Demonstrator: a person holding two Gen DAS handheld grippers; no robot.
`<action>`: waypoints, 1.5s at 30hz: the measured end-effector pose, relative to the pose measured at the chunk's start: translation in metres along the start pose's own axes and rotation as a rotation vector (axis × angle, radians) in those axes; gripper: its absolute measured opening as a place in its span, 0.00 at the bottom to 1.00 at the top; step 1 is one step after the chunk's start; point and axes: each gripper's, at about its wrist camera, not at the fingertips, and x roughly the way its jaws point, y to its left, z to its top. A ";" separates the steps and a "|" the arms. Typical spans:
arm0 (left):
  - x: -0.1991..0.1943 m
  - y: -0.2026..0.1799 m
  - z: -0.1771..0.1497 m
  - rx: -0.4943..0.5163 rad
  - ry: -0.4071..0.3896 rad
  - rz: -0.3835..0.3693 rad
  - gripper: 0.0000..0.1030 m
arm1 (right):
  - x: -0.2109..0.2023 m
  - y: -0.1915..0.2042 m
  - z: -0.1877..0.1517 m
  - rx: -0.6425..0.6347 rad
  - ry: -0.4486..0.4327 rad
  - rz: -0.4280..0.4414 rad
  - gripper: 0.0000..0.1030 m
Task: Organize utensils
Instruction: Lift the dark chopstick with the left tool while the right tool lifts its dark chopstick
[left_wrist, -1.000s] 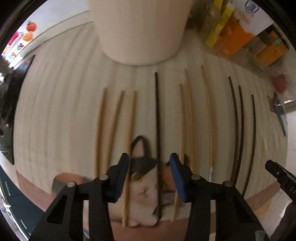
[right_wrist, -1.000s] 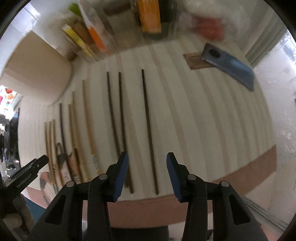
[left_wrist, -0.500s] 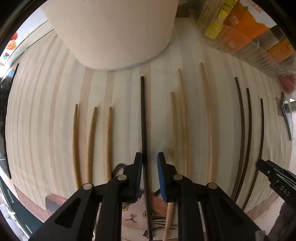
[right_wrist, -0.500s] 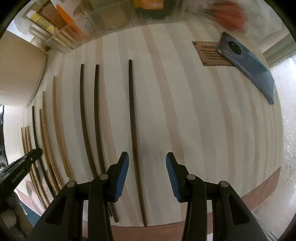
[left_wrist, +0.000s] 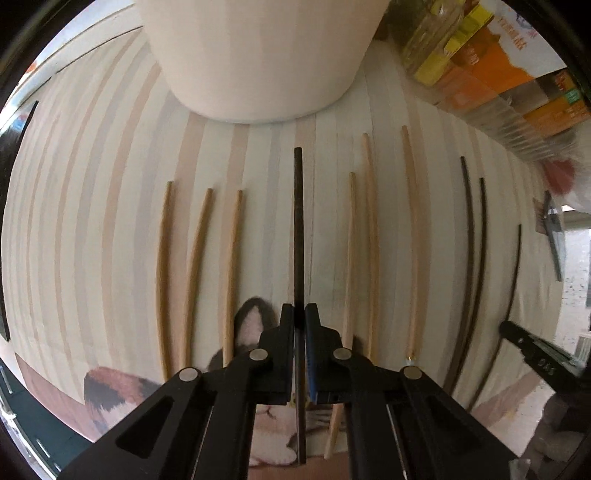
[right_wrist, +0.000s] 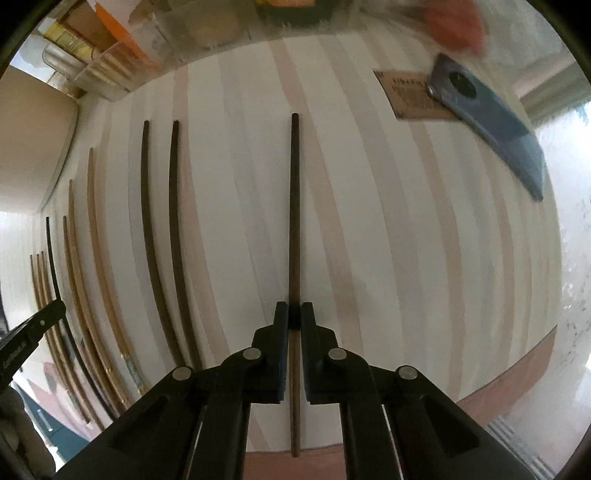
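Observation:
Several chopsticks lie side by side on a striped placemat (left_wrist: 92, 221). My left gripper (left_wrist: 300, 320) is shut on a black chopstick (left_wrist: 298, 229) that points towards a big white container (left_wrist: 255, 55). Three light wooden chopsticks (left_wrist: 195, 273) lie to its left, three more (left_wrist: 373, 236) to its right, and dark ones (left_wrist: 469, 240) further right. My right gripper (right_wrist: 294, 318) is shut on a dark brown chopstick (right_wrist: 294, 206), the rightmost of the row. Two dark brown chopsticks (right_wrist: 162, 236) lie to its left.
A blue phone (right_wrist: 491, 125) lies on a brown card (right_wrist: 413, 96) at the far right. Clear bins with orange and yellow packets (left_wrist: 498, 74) stand along the back. The placemat's near edge shows a cat picture (left_wrist: 258, 369). The other gripper shows at each view's edge (left_wrist: 535, 354).
Both grippers have closed: the left on the black chopstick, the right on the rightmost dark brown one. The right gripper shifted so that chopstick sits between its fingers.

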 end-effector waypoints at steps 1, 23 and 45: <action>-0.005 0.003 -0.001 0.001 -0.002 -0.002 0.03 | -0.001 -0.002 -0.004 0.001 0.008 0.012 0.06; 0.033 -0.003 -0.041 0.096 0.099 -0.017 0.05 | 0.000 0.042 -0.020 -0.052 0.070 -0.037 0.15; -0.064 -0.019 -0.070 0.144 -0.176 0.035 0.03 | -0.037 0.072 -0.036 -0.020 -0.089 0.071 0.06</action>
